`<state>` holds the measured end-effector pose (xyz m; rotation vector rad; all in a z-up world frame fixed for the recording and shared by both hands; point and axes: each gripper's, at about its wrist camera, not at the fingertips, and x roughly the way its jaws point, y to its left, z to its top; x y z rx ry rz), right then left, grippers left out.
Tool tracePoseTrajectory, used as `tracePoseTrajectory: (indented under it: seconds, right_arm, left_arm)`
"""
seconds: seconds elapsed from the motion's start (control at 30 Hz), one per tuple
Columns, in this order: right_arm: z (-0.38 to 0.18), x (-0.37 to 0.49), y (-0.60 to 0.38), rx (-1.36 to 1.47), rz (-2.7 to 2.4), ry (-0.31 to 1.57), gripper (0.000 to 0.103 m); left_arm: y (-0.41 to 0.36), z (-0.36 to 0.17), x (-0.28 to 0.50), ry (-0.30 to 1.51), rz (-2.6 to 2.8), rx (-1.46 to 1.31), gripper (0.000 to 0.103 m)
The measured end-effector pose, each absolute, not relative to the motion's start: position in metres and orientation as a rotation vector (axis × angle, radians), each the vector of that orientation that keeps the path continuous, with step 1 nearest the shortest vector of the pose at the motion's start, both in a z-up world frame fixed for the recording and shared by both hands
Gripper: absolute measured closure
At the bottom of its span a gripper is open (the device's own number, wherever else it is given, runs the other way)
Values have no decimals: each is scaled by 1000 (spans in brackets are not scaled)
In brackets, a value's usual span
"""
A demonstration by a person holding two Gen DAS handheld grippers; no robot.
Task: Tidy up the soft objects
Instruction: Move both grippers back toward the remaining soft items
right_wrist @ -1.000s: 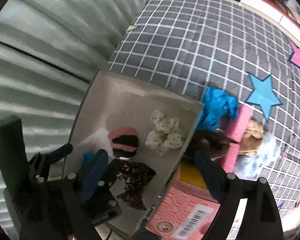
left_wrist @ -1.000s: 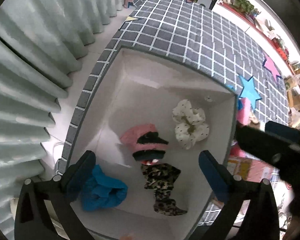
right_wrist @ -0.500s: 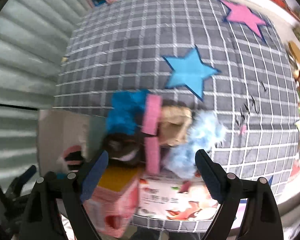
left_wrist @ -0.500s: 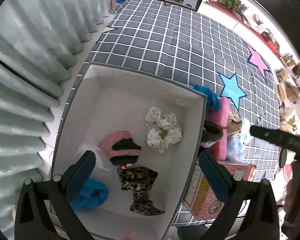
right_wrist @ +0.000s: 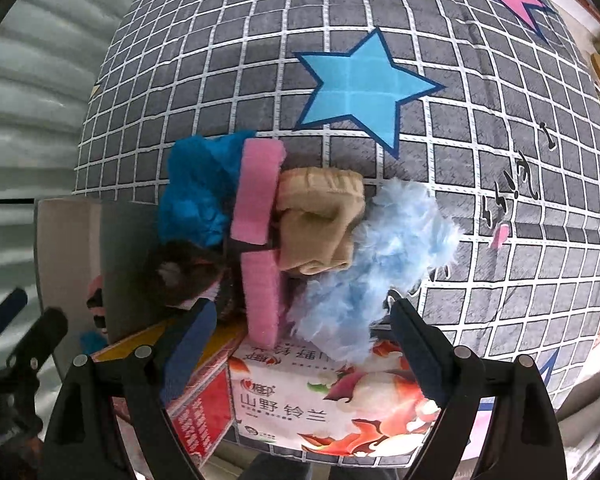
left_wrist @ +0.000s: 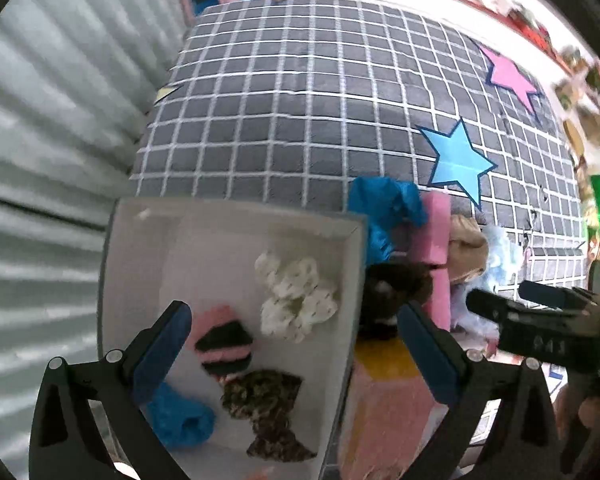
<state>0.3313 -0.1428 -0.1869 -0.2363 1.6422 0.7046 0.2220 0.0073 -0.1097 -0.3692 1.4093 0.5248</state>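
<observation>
Left gripper (left_wrist: 292, 344): jaws wide apart, nothing between them, hovering above the white box (left_wrist: 236, 212). In the box: white dotted scrunchie (left_wrist: 296, 300), pink-black scrunchie (left_wrist: 224, 344), leopard scrunchie (left_wrist: 272, 412), blue scrunchie (left_wrist: 180, 420) at the near left corner.

Right gripper (right_wrist: 300, 344): jaws wide apart, empty, above the pile just right of the box on the checked cloth (right_wrist: 260, 40). Pile: blue cloth (right_wrist: 200, 184), pink foam strip (right_wrist: 260, 232), beige knit (right_wrist: 320, 216), light blue fluffy piece (right_wrist: 380, 264), dark brown furry piece (right_wrist: 180, 272). Printed cartons (right_wrist: 332, 408) at the cloth's near edge.
</observation>
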Motion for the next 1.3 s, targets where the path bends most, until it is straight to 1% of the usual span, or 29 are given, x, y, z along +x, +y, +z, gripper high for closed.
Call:
tracePoseTrajectory:
  seconds: [0.17, 0.33, 0.4, 0.6, 0.73, 0.77, 0.8, 0.93, 1.03, 1.17, 1.3]
  right_arm:
    - [-194, 336, -155, -214, 700, 1664, 13]
    - [-204, 336, -154, -214, 705, 1682, 13]
    - [-209, 334, -150, -223, 714, 1691, 13]
    - [-221, 325, -131, -286, 740, 1694, 13]
    - [-236, 316, -117, -369, 746, 1701, 13]
    - [-241, 313, -114, -396, 750, 1706, 9]
    - [-248, 310, -111, -413, 762, 1711, 0]
    - [-253, 309, -113, -393, 787, 1695, 0]
    - [-245, 318, -124, -415, 773, 1632, 0]
    - [-243, 350, -155, -464, 630, 1558, 0]
    - [-252, 395, -209, -356, 452, 1583, 0]
  left_arm:
    - [0, -134, 252, 1503, 521, -231, 0]
    - [9, -152, 254, 1558, 583, -152, 0]
    - [14, -158, 252, 1570, 577, -167, 0]
    - [29, -165, 246, 1578, 666, -78, 0]
    - [47, -157, 238, 1566, 681, -144, 0]
    - [47, -152, 240, 1553, 670, -162, 0]
    - [46, -147, 244, 1538, 655, -171, 0]
    - [35, -137, 272, 1529, 564, -183, 0]
    - [24, -142, 296, 1560, 492, -219, 0]
    - [4, -156, 329, 1621, 466, -142, 0]
    - [-5, -171, 346, 1683, 450, -88, 0]
